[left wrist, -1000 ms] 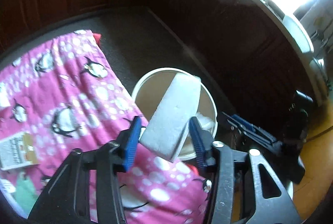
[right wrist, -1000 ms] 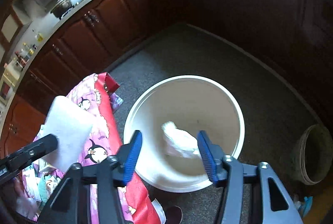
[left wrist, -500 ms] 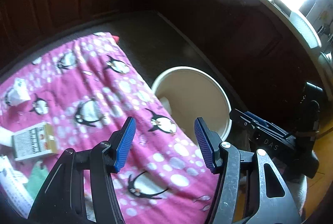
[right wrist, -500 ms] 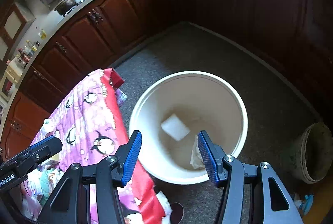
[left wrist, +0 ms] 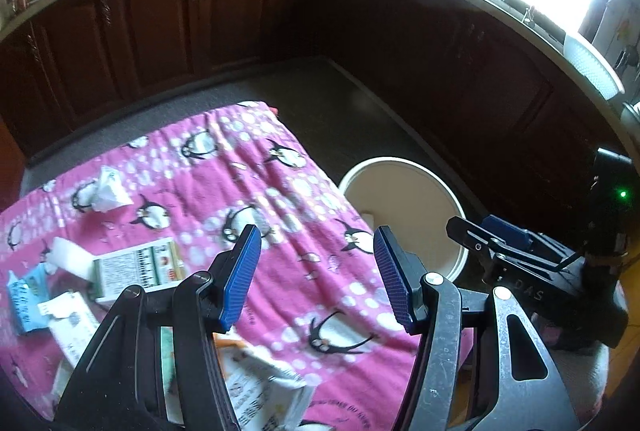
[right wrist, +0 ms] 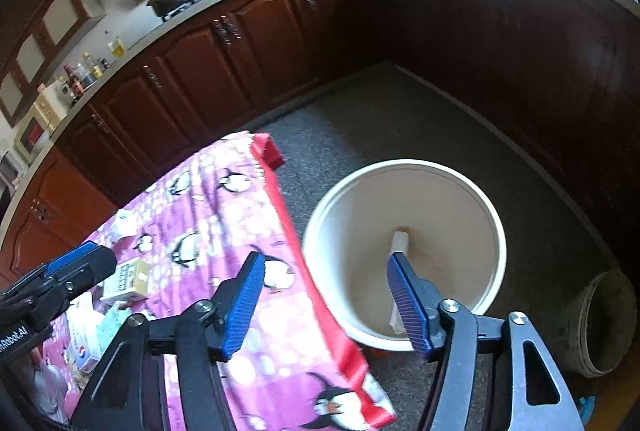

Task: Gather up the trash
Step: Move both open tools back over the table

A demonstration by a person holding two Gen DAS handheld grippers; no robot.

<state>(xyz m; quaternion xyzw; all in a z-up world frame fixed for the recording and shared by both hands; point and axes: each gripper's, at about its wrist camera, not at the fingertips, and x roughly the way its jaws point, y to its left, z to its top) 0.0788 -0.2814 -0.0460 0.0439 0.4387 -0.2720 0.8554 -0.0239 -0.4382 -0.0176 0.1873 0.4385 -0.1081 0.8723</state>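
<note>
- With both jaws spread and nothing between them, left gripper [left wrist: 316,271] and right gripper [right wrist: 326,299], right just opening wider, hang over the cloth [left wrist: 280,191].
- Bucket [right wrist: 490,215], right, holds scraps.
- Carton [left wrist: 136,267] lies near-left; straddle it squarely, then pinch.

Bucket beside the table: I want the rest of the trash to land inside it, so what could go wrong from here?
1. The bucket sits on the floor past the cloth edge, so anything let go too early may land on the cloth.
2. The small box lies among the wrappers, so a grab might drag those along.
</note>
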